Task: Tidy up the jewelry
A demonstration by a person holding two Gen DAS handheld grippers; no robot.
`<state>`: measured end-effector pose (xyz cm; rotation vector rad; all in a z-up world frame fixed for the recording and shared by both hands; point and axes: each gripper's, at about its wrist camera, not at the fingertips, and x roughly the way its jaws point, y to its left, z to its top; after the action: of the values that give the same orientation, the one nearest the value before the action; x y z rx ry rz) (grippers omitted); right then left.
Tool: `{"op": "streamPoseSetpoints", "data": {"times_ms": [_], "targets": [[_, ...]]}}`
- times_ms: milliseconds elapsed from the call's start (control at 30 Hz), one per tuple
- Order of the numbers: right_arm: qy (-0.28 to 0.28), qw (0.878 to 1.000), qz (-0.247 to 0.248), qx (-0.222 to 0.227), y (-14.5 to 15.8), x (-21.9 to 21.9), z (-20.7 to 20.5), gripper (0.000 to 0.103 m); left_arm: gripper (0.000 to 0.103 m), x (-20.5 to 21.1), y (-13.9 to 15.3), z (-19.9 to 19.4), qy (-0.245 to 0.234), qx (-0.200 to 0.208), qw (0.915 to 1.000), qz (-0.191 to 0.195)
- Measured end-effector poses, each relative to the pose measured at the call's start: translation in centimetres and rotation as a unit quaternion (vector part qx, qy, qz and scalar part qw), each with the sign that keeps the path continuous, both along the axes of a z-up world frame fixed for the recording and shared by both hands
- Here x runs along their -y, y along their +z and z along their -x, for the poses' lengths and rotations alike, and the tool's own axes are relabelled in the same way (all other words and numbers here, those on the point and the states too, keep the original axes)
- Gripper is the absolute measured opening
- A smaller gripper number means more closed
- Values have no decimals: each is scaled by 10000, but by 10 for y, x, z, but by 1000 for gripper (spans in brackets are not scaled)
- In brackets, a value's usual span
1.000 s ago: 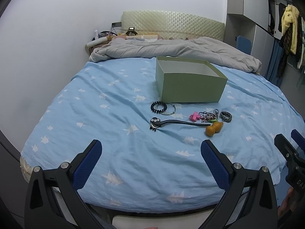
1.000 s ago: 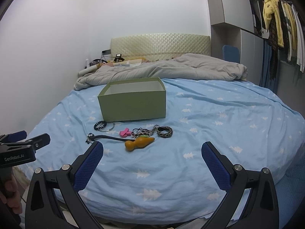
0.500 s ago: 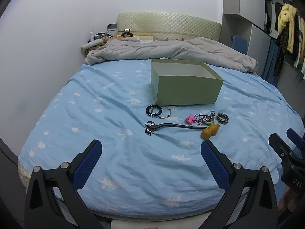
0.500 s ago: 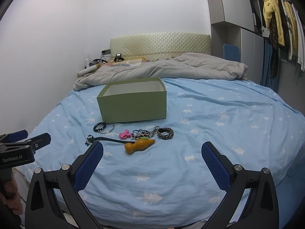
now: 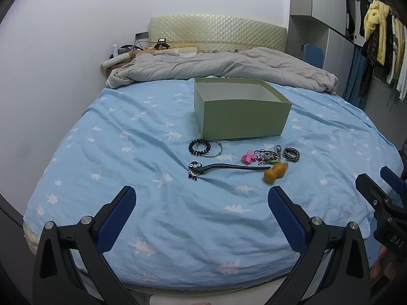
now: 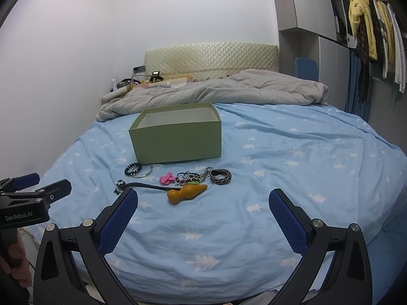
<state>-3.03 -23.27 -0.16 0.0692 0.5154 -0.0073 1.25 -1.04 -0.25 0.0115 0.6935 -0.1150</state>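
- One bed [image 5: 132, 132] with a light blue sheet printed with white trees fills both views; one crumpled grey duvet [image 5: 223, 66] lies across its far end before a quilted cream headboard [image 5: 216, 33].
- One open green box [image 5: 241, 117] stands on the sheet; the pale inner walls that show are bare, and its floor is hidden by the near wall.
- All the jewelry lies on the sheet just in front of the box, outside it, in a loose row.
- One orange gourd-shaped piece [image 6: 187, 192] lies nearest the grippers, touching the tip of one long black hair clip [image 5: 229, 167] with a jewelled head.
- One black-and-white patterned bangle [image 6: 220, 177] lies at the right end of the row.
- One black beaded bracelet [image 5: 199, 147] overlaps one thin silver bangle [image 5: 212, 150] at the left end.
- One tangle of beaded chains [image 5: 268, 155] sits between the bangle and one pink clip [image 5: 248, 157]; its pieces cannot be counted.
- The left gripper [image 5: 201, 216] has its blue-padded fingers spread wide with nothing between them, above the sheet, with the hair clip just beyond the fingertips.
- The right gripper [image 6: 203, 218] is equally wide and empty, the gourd piece just ahead between its fingers' lines.
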Motion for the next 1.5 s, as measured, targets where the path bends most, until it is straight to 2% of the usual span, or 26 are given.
{"op": "streamPoseSetpoints", "data": {"times_ms": [200,767,1033,1167,1233,1267,1400,1500], "targets": [[-27,10000,-14,-33,-3,0,-1,103,103,-1,-2,2,-17,29,10000,-2],[-26,9997,-62,-238,-24,-4,-3,103,103,-7,-23,-10,-61,-228,9996,142],[-116,9986,-118,-501,-48,-6,-28,103,103,-18,-44,-41,-79,-488,9978,440],[-61,9975,-286,-644,-60,-9,-48,102,103,-23,-52,-62,-62,-554,9976,406],[-32,9974,-305,-656,-65,-11,-57,98,96,-25,-56,-73,-131,-579,9971,466],[17,9973,-315,-659,-67,-13,-62,94,91,-26,-59,-80,-153,-585,9969,494],[97,9959,-347,-826,-80,-19,-85,79,79,-31,-69,-109,-242,-687,9948,711],[100,9945,-369,-972,-90,-22,-100,77,71,-31,-76,-134,-334,-769,9933,794]]}}
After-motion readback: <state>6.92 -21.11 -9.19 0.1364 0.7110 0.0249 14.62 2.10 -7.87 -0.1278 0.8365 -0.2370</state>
